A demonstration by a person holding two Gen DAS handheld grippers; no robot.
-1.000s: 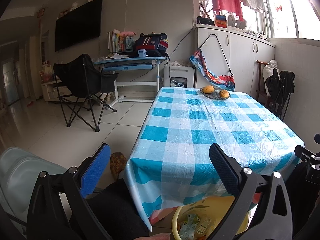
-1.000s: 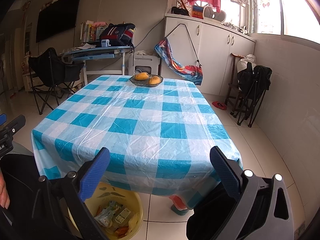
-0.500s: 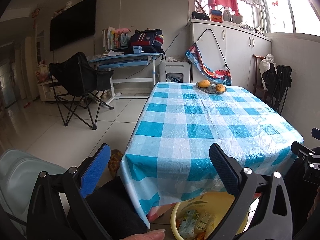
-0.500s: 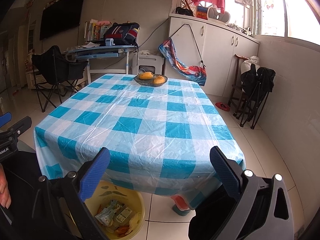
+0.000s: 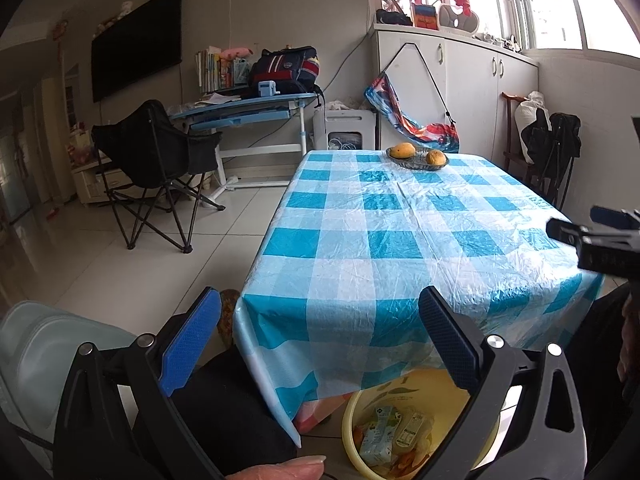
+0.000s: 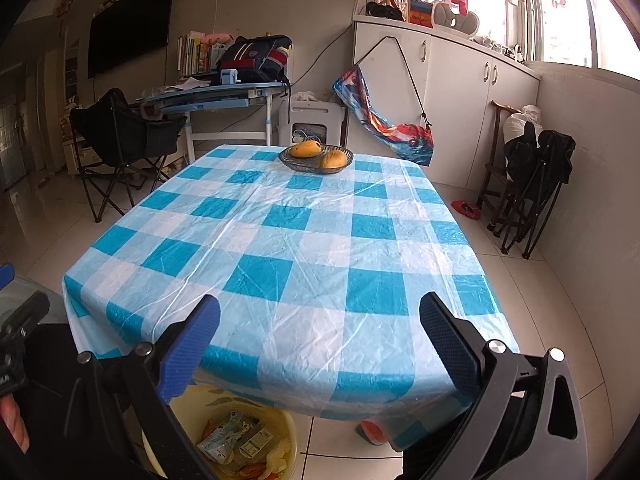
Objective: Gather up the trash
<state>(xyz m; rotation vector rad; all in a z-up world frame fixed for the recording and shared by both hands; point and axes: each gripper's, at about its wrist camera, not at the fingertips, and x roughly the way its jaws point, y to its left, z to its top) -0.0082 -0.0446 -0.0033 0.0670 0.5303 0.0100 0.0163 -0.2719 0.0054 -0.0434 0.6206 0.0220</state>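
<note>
Left wrist view: the left tongs (image 5: 320,344) hang with their jaws wide apart and nothing between them, just off the near left corner of the surface (image 5: 400,216) with its blue-checked cloth. Below that corner, on the floor, stands the yellow bin (image 5: 404,432); cartons and wrappers, the trash (image 5: 384,436), lie inside it. The only thing on the surface is a fruit bowl (image 5: 416,158) at the far end. The right tongs (image 5: 600,236) show at the right edge, above the near right corner.

Right wrist view: the right tongs (image 6: 320,344) are likewise spread apart and empty, over the near edge of the surface (image 6: 304,240). The yellow bin (image 6: 200,408) sits near left, half under the hanging cloth, with the trash (image 6: 236,440) in it. No loose litter is visible on the cloth.

Judgement: collecting looks done or nearly done, so the step in hand is a last check. The next move calls for scanning the surface and floor for anything missed.

Open room is generous: bare tiles lie left of the surface and to its right. The cloth's hanging edge overlaps the bin's rim and could snag tongs reaching down there.
</note>
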